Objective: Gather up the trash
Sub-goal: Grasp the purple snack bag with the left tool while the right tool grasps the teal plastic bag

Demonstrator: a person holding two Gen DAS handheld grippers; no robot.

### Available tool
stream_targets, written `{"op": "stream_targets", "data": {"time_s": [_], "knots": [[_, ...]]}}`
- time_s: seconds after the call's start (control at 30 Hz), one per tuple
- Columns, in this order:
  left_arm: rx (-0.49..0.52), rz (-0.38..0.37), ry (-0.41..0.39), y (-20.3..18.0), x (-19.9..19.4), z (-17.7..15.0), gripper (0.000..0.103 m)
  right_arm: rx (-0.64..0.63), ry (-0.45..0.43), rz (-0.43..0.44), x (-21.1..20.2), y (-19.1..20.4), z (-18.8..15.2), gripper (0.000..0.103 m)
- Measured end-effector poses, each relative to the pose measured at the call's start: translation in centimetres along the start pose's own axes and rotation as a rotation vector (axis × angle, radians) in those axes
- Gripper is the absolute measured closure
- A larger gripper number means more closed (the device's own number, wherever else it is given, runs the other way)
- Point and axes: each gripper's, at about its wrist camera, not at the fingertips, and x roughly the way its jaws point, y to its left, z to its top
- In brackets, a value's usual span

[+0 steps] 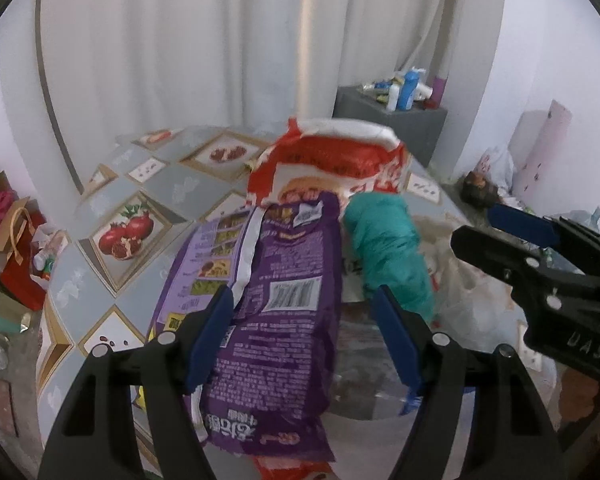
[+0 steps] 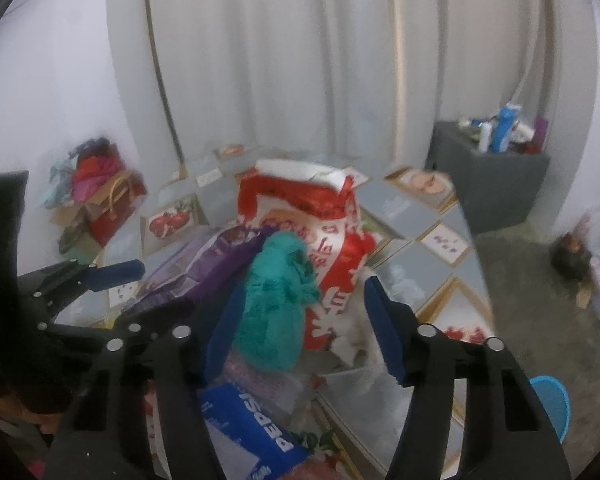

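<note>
Across the centre of both frames, trash is heaped on my fruit-patterned tablecloth [image 1: 112,216]. My left gripper [image 1: 306,336] straddles a flat purple foil snack bag [image 1: 276,312], jaws apart, not yet pinching. My right gripper [image 2: 300,328] brackets a crumpled teal bundle [image 2: 274,304], likewise unclamped. Next, I judge, both must squeeze firmly, then lift.

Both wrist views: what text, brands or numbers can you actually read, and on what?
"PEPSI", upside down, white on the blue pack nearest the right wrist camera.
"UAS", embossed on the right gripper body, seen from the left wrist camera.
Purple snack bag: barcode and print, too small to read.
Red and white bag: large red characters, blurred, unreadable.
</note>
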Motion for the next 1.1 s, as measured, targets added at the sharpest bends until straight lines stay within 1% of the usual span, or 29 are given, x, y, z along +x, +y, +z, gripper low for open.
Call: {"op": "stream_targets", "data": {"time_s": [0.1, 0.17, 0.27, 0.3, 0.37, 0.53, 0.57, 0.63, 0.73, 0.87, 1.1], "knots": [[-0.014, -0.006, 0.033, 0.5, 1.2, -0.1, 0.039, 0.016, 0.041, 0.035, 1.4, -0.1, 0.0, 0.048], [-0.028, -0.01, 0.058, 0.8, 1.9, -0.2, 0.045, 0.02, 0.073, 0.058, 2.4, 0.0, 0.0, 0.048], [-0.055, -0.017, 0.087, 1.3, 2.7, -0.5, 0.051, 0.019, 0.108, 0.074, 3.6, 0.2, -0.2, 0.048], [-0.063, -0.018, 0.095, 1.5, 2.9, -0.5, 0.052, 0.031, 0.126, 0.066, 3.9, 0.3, -0.2, 0.048], [-0.08, -0.026, 0.11, 1.8, 3.2, -0.6, 0.059, 0.041, 0.146, 0.081, 4.5, 0.2, -0.3, 0.048], [-0.098, -0.034, 0.119, 2.2, 3.4, -0.8, 0.071, 0.05, 0.183, 0.104, 5.3, 0.1, -0.5, 0.049], [-0.098, -0.028, 0.121, 2.2, 3.4, -0.8, 0.075, 0.051, 0.189, 0.106, 5.2, 0.1, -0.5, 0.05], [-0.098, -0.03, 0.121, 2.2, 3.4, -1.0, 0.079, 0.048, 0.208, 0.11, 5.5, 0.2, -0.5, 0.056], [-0.097, -0.03, 0.116, 2.3, 3.3, -1.0, 0.083, 0.05, 0.216, 0.118, 5.7, 0.3, -0.6, 0.063], [-0.092, -0.027, 0.107, 2.2, 3.0, -1.0, 0.089, 0.055, 0.211, 0.123, 5.6, 0.2, -0.6, 0.066], [-0.092, -0.021, 0.085, 2.2, 2.2, -0.8, 0.093, 0.047, 0.191, 0.127, 5.1, 0.4, -0.5, 0.071]]}}
